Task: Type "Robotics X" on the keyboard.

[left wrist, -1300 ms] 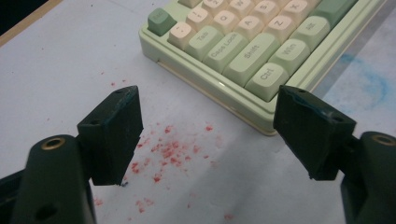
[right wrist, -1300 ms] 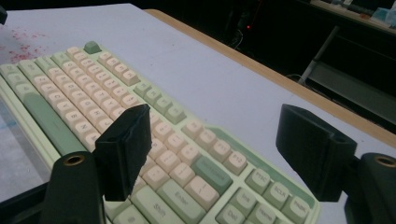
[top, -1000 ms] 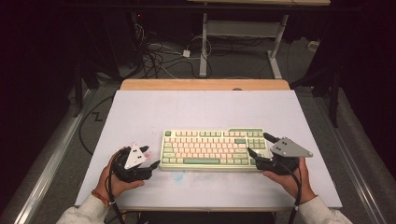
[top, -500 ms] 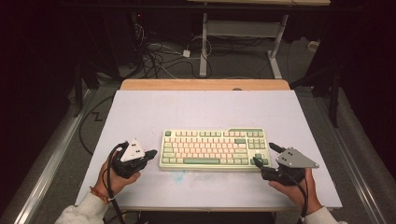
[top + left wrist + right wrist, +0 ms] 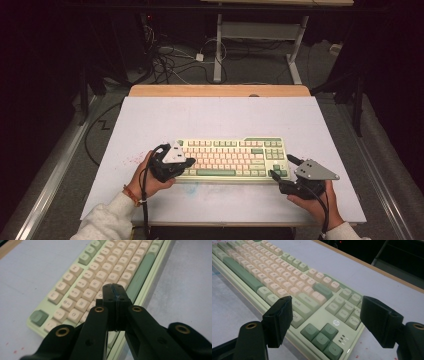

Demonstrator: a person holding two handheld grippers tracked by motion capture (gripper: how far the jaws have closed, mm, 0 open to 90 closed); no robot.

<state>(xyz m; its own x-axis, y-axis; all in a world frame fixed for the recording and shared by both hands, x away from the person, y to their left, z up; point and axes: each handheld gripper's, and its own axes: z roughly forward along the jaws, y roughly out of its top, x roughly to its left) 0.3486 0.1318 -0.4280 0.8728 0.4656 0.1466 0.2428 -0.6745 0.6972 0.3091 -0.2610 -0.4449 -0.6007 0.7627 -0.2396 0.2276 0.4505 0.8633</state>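
Green-and-cream keyboard: pressing step under way

High view. Green-and-cream keyboard [image 5: 230, 158] lies flat near the front of the white table [image 5: 220, 117], long side towards the person. The left gripper [image 5: 186, 162] is over the keyboard's left end, above the lower key rows. The right gripper [image 5: 281, 167] sits just off the right front corner, near the arrow keys, and touches nothing that can be made out.

Left gripper view. The jaws have just been closing and now stand pressed flat together with nothing between them, forming one blunt tip. That tip hangs over the lower letter rows, close to the long green space bar [image 5: 141, 275]. Contact with a key cannot be confirmed.

Right gripper view. The jaws stand wide apart and empty, framing the arrow cluster [image 5: 320, 336] and the block of green keys above it.

Assessment. The step appears to be a key press with the closed left tip. Recommended: bring the tip down straight onto the centre of a single keycap, since the paired pads are about as wide as one key and an off-centre landing would likely catch a neighbour. Press lightly and lift vertically. The right gripper could steady the case edge should the keyboard slide.
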